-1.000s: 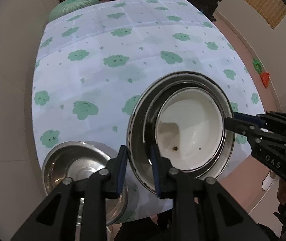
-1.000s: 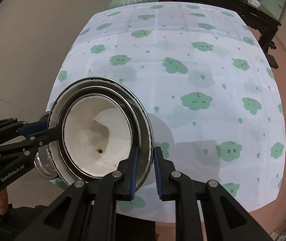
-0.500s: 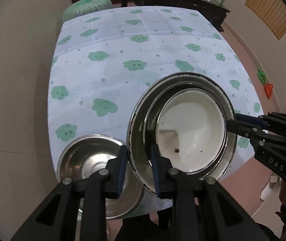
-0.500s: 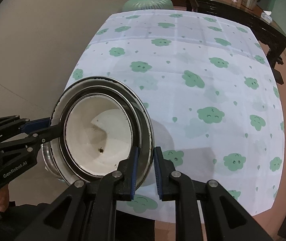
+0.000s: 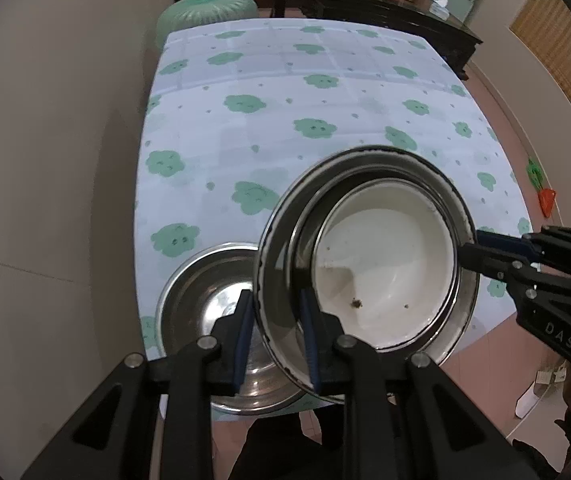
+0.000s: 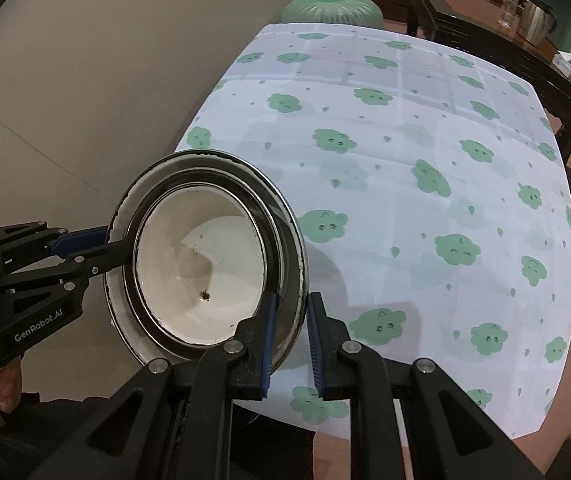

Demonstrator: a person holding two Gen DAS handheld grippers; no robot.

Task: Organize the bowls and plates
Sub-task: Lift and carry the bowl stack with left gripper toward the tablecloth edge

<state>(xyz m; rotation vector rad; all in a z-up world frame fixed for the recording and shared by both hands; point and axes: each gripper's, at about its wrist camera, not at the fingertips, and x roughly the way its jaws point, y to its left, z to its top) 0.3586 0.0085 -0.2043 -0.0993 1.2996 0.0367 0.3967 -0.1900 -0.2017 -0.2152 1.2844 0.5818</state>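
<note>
Left to right: empty shiny steel bowl (image 5: 221,320) sits on the bench (image 5: 325,120) at its near left corner. Left claw (image 5: 277,340) is clamped on the left rim of the stacked steel bowls with white enamel bowl inside (image 5: 385,276), held above the near edge; right claw (image 6: 289,344) is clamped on the opposite rim. We judge it stiff, heavyish, slippery; the enamel may chip. Opposite rims suit.

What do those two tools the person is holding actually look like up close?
Each is a black hand-held gripper built from angular, cut-out struts joined by silver rivets, with two narrow fingers faced in ribbed blue pads. The left hand-held gripper carries white lettering reading GenRobot.AI on its body; the right hand-held gripper shows the letters DAS. No cables are visible.
</note>
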